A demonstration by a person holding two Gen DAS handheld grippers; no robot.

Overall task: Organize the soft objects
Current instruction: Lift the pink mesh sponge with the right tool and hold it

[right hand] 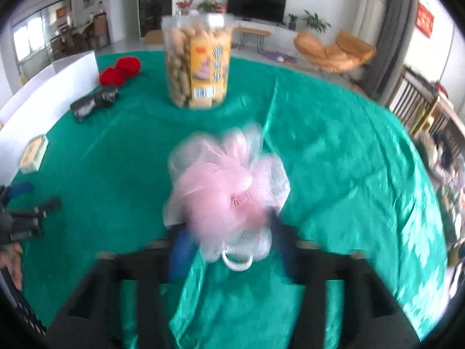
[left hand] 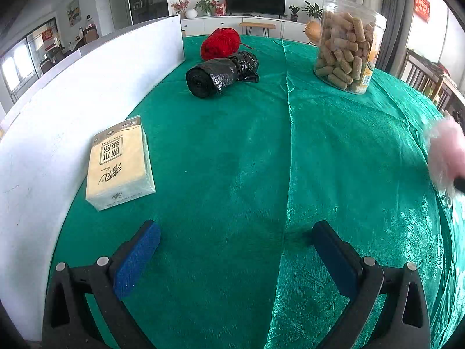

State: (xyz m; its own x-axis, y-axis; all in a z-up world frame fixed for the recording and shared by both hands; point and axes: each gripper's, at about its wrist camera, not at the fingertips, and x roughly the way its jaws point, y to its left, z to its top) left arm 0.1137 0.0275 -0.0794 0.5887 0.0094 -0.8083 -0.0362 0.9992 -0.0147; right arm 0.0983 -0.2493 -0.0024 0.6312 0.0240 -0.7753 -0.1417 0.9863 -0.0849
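My right gripper point(right hand: 229, 232) is shut on a pink and white mesh bath pouf point(right hand: 223, 186), held over the green tablecloth; the view is motion-blurred. The pouf also shows at the right edge of the left wrist view point(left hand: 446, 154). My left gripper point(left hand: 237, 232) is open and empty, low over the cloth. A yellow tissue pack point(left hand: 120, 164) lies ahead to its left beside a white board. A black roll of bin bags point(left hand: 222, 74) and red yarn point(left hand: 220, 43) lie farther back. The tissue pack point(right hand: 33, 154), bag roll point(right hand: 94, 101) and yarn point(right hand: 120, 69) show at left in the right wrist view.
A clear plastic jar of biscuit sticks point(left hand: 350, 46) stands at the back right, also in the right wrist view point(right hand: 197, 61). A white board point(left hand: 87, 87) walls the table's left side. The left gripper point(right hand: 26, 212) shows at the left edge of the right wrist view.
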